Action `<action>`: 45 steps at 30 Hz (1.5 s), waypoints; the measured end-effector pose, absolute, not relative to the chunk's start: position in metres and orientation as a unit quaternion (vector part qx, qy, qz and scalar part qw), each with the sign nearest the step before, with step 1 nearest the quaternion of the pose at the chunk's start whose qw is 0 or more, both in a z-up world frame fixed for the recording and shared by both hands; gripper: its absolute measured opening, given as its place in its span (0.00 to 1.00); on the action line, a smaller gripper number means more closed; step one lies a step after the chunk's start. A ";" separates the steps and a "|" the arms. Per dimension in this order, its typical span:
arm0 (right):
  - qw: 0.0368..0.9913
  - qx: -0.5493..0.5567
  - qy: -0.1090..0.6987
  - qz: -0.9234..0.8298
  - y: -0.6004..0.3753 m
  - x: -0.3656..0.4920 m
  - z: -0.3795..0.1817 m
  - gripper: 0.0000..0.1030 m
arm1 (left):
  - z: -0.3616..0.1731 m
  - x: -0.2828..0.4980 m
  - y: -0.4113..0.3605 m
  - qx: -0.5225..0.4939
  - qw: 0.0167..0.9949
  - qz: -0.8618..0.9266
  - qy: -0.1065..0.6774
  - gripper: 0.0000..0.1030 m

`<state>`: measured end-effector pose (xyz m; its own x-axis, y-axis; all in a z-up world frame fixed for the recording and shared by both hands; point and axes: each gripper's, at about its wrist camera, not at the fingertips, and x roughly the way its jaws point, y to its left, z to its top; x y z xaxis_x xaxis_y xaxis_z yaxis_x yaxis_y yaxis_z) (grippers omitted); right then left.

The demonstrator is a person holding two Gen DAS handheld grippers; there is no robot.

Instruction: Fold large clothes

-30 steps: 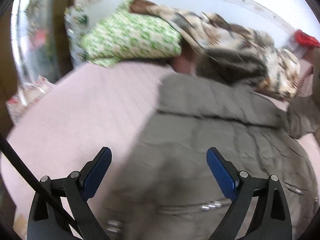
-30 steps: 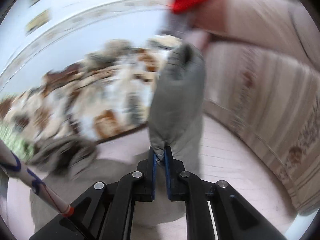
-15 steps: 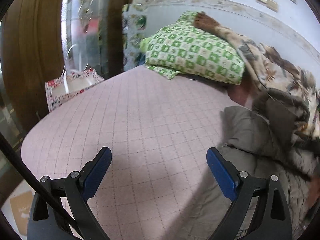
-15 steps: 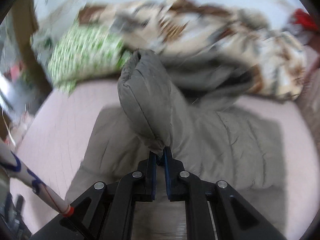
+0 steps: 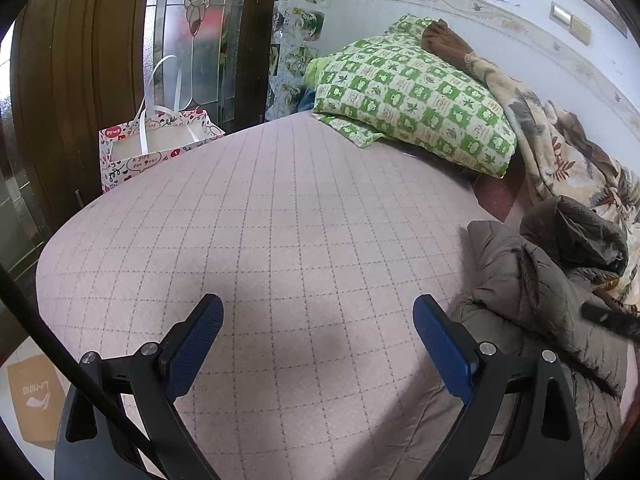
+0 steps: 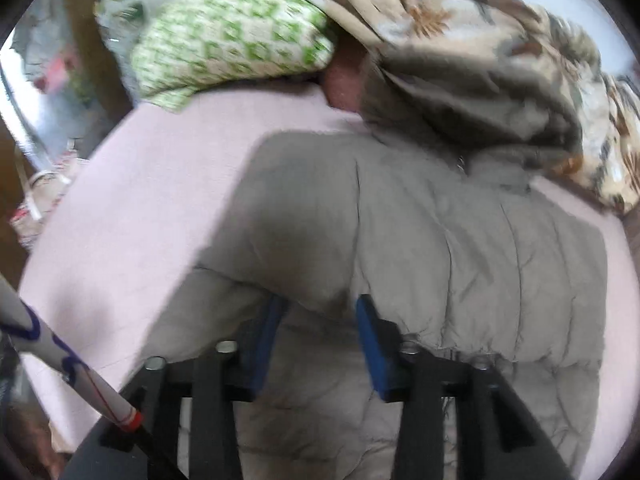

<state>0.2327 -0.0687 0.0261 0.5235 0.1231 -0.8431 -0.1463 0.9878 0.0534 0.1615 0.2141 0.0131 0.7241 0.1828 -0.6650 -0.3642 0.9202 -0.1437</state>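
A large grey-brown quilted coat (image 6: 460, 240) lies on the pink bed (image 5: 280, 220). In the left wrist view the coat (image 5: 532, 288) lies bunched at the right. My left gripper (image 5: 318, 312) is open and empty over bare pink bedding, left of the coat. My right gripper (image 6: 320, 312) is open, its blue pads on either side of a folded sleeve of the coat, which rests across the coat's body. The view is blurred.
A green checked pillow (image 5: 412, 92) and a beige patterned blanket (image 5: 560, 152) lie at the head of the bed. A white gift bag (image 5: 152, 148) stands by the bed's left edge, before a wooden door (image 5: 80, 60). The other gripper's dark tip (image 5: 608, 320) shows at the right.
My right gripper carried the sleeve down across the coat and opened, letting it go. My left gripper swung left, off the coat, over bare bedding.
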 end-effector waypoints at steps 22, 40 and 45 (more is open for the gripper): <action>0.841 0.110 0.527 0.063 -0.076 0.299 -0.012 0.32 | 0.002 0.173 0.190 -0.079 0.917 0.131 0.367 0.93; 0.812 0.192 0.540 -0.108 -0.341 0.057 -0.027 0.57 | -0.031 0.158 0.176 -0.108 0.896 0.042 0.429 0.93; 0.793 0.254 0.541 -0.119 -0.378 0.018 -0.049 0.57 | -0.044 0.159 0.148 -0.068 0.885 0.023 0.459 0.93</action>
